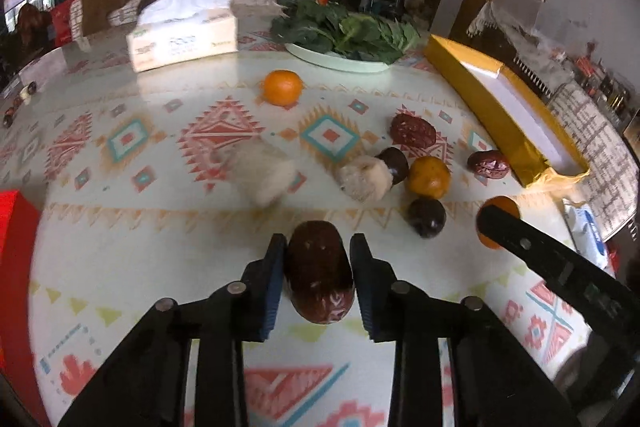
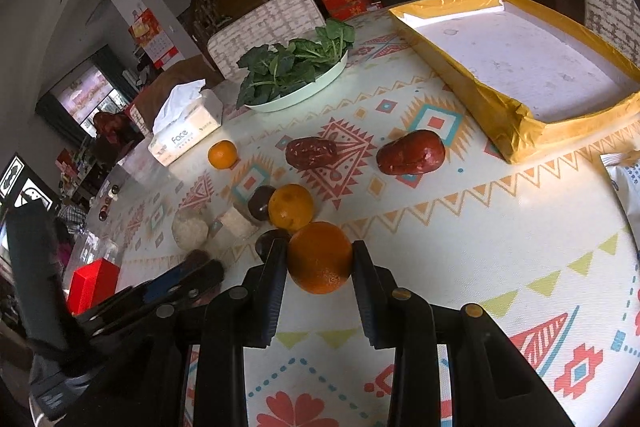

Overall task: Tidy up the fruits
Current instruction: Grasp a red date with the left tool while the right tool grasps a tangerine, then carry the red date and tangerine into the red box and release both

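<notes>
My left gripper is shut on a large red date, held just above the patterned tablecloth. My right gripper is shut on an orange; that orange and gripper also show in the left wrist view. On the table lie two more red dates, two more oranges, dark plums and pale lumpy pieces. A shallow yellow box with a white inside stands at the right.
A plate of green leaves and a tissue box stand at the back. A red box sits at the left. A white packet lies at the right table edge. A padded chair stands behind the table.
</notes>
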`<state>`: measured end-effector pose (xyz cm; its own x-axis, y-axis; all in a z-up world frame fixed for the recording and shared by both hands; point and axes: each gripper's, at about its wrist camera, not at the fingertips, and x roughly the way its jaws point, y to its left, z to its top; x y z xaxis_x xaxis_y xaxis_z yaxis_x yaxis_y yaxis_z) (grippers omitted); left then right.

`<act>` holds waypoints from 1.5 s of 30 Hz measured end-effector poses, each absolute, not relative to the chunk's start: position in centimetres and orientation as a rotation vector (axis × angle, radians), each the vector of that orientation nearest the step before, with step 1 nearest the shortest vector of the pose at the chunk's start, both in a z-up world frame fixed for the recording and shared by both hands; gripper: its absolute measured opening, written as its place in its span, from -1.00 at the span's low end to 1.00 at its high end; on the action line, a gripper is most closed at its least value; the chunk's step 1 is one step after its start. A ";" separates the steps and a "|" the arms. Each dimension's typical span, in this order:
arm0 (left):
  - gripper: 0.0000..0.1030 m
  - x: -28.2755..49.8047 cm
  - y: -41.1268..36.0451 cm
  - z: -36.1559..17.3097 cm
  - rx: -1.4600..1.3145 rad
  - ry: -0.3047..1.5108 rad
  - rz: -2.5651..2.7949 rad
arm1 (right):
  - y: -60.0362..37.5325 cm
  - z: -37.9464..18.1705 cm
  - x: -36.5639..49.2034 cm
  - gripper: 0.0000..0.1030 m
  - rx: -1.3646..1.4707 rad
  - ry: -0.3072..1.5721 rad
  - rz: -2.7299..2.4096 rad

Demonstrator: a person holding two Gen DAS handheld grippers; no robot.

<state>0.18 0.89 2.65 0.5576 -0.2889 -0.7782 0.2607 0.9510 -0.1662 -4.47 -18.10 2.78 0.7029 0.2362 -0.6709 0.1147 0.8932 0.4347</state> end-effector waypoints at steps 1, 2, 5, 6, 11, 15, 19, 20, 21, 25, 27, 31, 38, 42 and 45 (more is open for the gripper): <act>-0.39 -0.1 1.4 2.8 -0.043 0.919 -0.323 | -17.9 2.8 -4.5 -0.32 0.464 0.793 0.077; -0.40 -0.7 2.5 3.2 -0.061 0.909 -0.318 | -17.6 2.8 -4.5 -0.32 0.455 0.791 0.083; -0.43 -2.0 5.3 3.7 -0.107 0.890 -0.300 | -16.7 3.0 -4.6 -0.32 0.413 0.782 0.099; -0.43 -2.6 6.7 4.0 -0.133 0.883 -0.289 | -16.4 3.0 -4.6 -0.32 0.401 0.780 0.101; -0.46 -5.0 12.8 4.9 -0.233 0.852 -0.238 | -15.3 3.0 -4.7 -0.32 0.347 0.769 0.115; -0.47 -6.4 17.9 5.7 -0.280 0.819 -0.172 | -14.3 3.3 -4.9 -0.32 0.359 0.780 0.169; -0.57 -7.6 23.5 6.5 -0.348 0.776 -0.098 | -11.4 4.1 -5.5 -0.32 0.384 0.802 0.264; -0.58 -7.8 24.8 6.6 -0.366 0.766 -0.081 | -10.2 4.3 -5.5 -0.32 0.378 0.810 0.290; -0.59 -7.9 25.7 6.7 -0.379 0.759 -0.070 | -9.2 4.5 -5.5 -0.32 0.366 0.816 0.310; -0.59 -8.6 29.5 6.4 -0.444 0.736 -0.023 | -3.2 5.8 -5.0 -0.32 0.300 0.838 0.424; -0.59 -9.0 30.7 5.9 -0.477 0.739 -0.018 | -0.1 6.3 -5.0 -0.32 0.257 0.847 0.474; -0.58 -9.9 30.8 5.6 -0.500 0.770 -0.116 | 4.7 5.9 -4.6 -0.32 0.195 0.884 0.546; -0.13 -10.7 22.5 6.0 -0.286 0.803 -0.387 | 4.2 4.6 -5.0 -0.32 0.233 0.910 0.501; -0.11 -10.2 18.6 4.1 -0.232 0.870 -0.438 | 1.1 4.6 -5.9 -0.32 0.270 0.897 0.434; -0.10 -9.3 16.6 2.8 -0.200 0.904 -0.428 | -0.8 4.6 -6.7 -0.32 0.287 0.891 0.405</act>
<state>-9.33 16.65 2.84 0.5419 -0.4404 -0.7158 0.2744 0.8977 -0.3446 -6.74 -0.81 4.61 0.5613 0.4556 -0.6909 -0.2212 0.8870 0.4052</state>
